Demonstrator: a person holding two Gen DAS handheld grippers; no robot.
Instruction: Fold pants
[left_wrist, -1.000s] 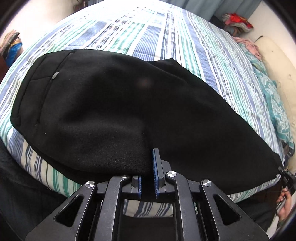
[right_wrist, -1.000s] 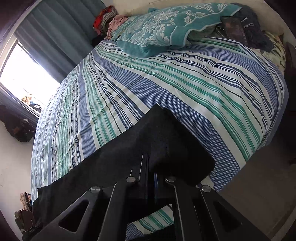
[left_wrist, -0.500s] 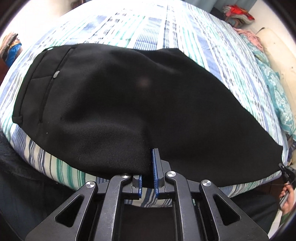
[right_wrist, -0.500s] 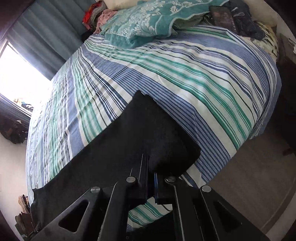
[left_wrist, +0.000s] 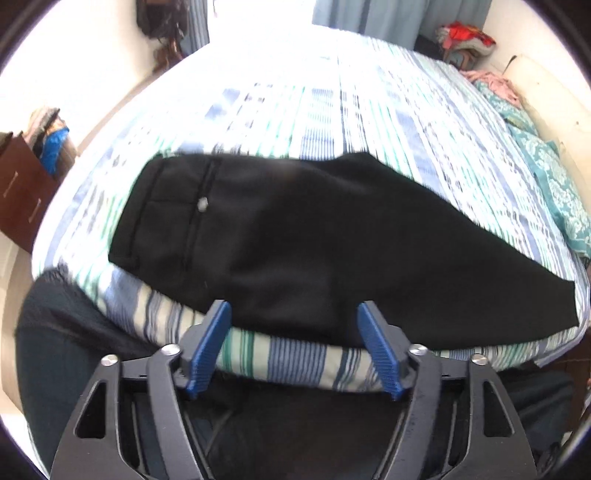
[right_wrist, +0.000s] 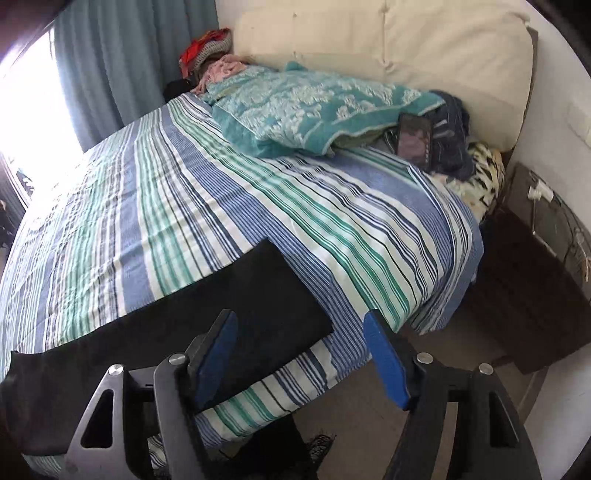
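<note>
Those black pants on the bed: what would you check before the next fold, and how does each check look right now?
1. Left hand-held gripper has let go: ok, its jaws are opening with no cloth between the blue pads.
2. Right hand-held gripper has let go: ok, jaws opening, pads off the fabric.
3. Black pants lie flat on the striped sheet: ok, no big bunching seen.
4. Leg hem squared: ok, edge looks straight.
5. Both legs exactly stacked: cannot tell.
6. Room for the next fold: ok, bare sheet beyond; teal blanket lies far off.
</note>
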